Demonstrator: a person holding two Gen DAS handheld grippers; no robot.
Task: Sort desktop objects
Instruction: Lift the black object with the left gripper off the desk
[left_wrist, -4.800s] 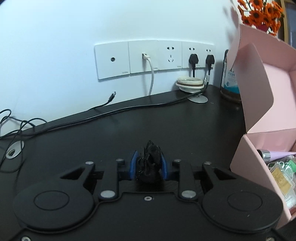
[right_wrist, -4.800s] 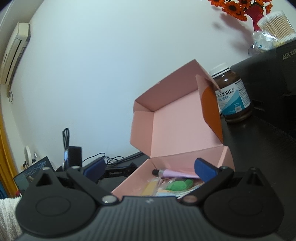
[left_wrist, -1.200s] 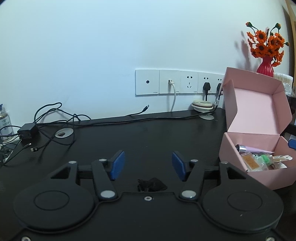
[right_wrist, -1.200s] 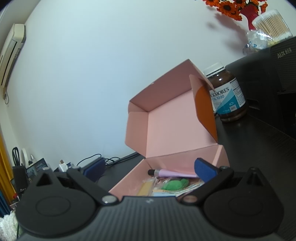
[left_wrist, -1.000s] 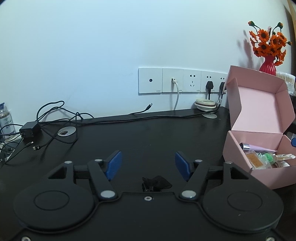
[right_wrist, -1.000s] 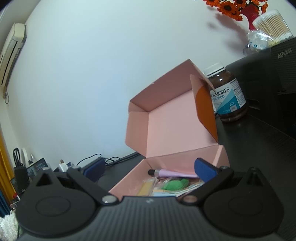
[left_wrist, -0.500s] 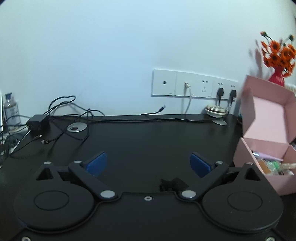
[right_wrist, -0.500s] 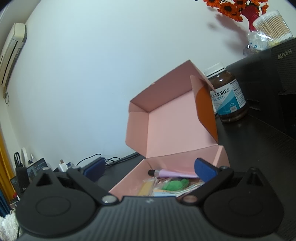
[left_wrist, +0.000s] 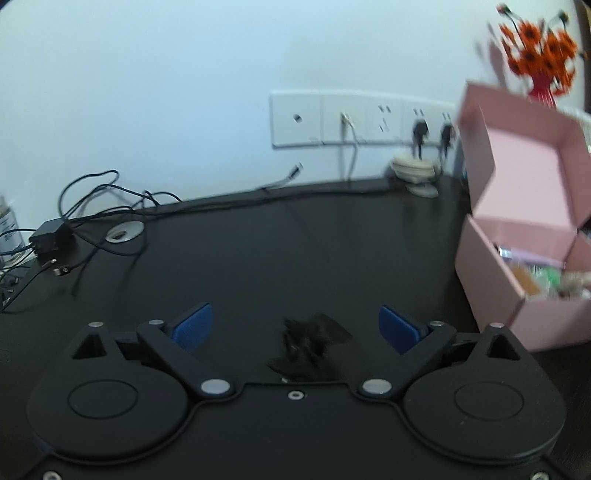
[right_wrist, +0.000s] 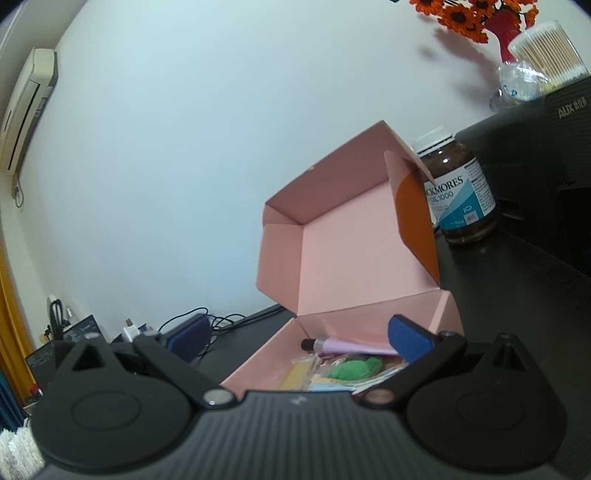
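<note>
A small crumpled black thing (left_wrist: 310, 347) lies on the dark desk (left_wrist: 295, 251), blurred, close to the body of my left gripper (left_wrist: 295, 322). That gripper's blue pads (left_wrist: 194, 325) stand wide apart on either side of it without touching it, and its jaws are closing slightly. The open pink box (left_wrist: 487, 295) stands at the right. In the right wrist view the pink box (right_wrist: 351, 266) holds a purple tube (right_wrist: 347, 346) and a green item (right_wrist: 354, 367). My right gripper (right_wrist: 298, 338) hangs open over the box's near corner, gripping nothing.
Wall sockets (left_wrist: 362, 120) with plugs, a white cable reel (left_wrist: 413, 170), loose cables (left_wrist: 103, 199) and a black adapter (left_wrist: 51, 240) line the desk's back and left. A brown supplement bottle (right_wrist: 461, 199) and a black appliance (right_wrist: 535, 177) stand right of the box.
The left gripper, earlier shut on the black thing, has spread its jaws wide and tipped down; the black thing lies loose between them. The right gripper has not moved.
</note>
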